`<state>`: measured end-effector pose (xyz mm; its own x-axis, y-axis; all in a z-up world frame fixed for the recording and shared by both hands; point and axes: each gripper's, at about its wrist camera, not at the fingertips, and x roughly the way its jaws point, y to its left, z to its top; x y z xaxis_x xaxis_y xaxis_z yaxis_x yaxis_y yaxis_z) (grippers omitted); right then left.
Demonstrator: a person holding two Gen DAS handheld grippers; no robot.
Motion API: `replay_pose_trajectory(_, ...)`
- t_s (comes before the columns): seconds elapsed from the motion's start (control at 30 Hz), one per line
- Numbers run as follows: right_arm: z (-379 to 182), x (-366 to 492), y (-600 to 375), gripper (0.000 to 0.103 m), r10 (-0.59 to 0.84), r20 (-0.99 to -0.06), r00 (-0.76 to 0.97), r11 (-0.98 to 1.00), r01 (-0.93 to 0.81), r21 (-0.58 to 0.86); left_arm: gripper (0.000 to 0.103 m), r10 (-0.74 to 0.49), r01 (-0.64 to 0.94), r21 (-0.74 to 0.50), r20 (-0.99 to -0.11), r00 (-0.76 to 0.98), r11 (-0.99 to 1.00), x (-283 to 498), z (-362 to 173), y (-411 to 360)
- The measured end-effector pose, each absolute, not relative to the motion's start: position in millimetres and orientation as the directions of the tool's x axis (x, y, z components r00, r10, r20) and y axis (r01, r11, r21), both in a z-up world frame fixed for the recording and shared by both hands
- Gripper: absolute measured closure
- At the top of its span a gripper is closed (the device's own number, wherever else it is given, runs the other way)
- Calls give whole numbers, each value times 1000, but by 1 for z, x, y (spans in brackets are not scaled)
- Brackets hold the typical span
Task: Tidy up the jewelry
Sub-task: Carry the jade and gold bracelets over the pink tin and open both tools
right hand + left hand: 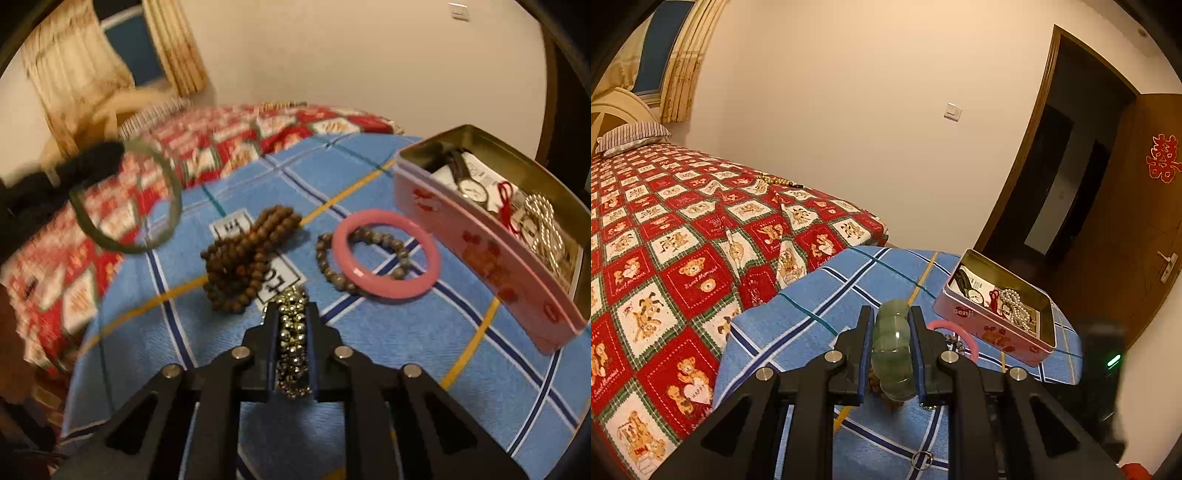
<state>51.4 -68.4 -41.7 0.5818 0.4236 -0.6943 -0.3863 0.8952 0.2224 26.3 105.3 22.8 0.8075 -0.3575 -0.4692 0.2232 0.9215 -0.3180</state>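
Observation:
My left gripper (891, 314) is shut on a green jade bangle (892, 343) and holds it in the air above the blue checked cloth (820, 295). In the right wrist view the same bangle (127, 199) hangs from the left gripper at the left, blurred. My right gripper (292, 308) is shut on a gold bead bracelet (291, 343) low over the cloth. A pink tin box (491, 254) at the right holds a watch (472, 190), a red cord and a pearl strand (546, 225). The pink tin box also shows in the left wrist view (990, 325).
On the cloth lie a brown wooden bead string (243, 258), a pink bangle (386, 258) and a grey bead bracelet (332, 266) under it. A bed with a red bear quilt (665, 240) lies to the left, with a bead string on it (775, 181). An open door (1071, 166) is behind the box.

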Motion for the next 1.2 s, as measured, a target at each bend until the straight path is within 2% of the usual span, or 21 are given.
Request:
replay_pose_trajectory(0.17,-14,44,-111,87,495,-540,681,867,-348,356,85,-370,244,-310,-465,804,919,28,25,90)
replay_pose_trajectory(0.43,19,43,-174,87,397,-406,823,888,-233,396,85,-426,326,-287,-441,790,901,39,35,43)
replay_pose_trajectory(0.87,36,69,-236,87,228,-358,905,928,-91,362,85,-498,426,-259,-415,761,867,80,52,-41)
replay_pose_trajectory(1.2,18,96,-269,87,211,-403,890,910,-28,415,85,-486,422,-244,-492,722,873,119,25,-100)
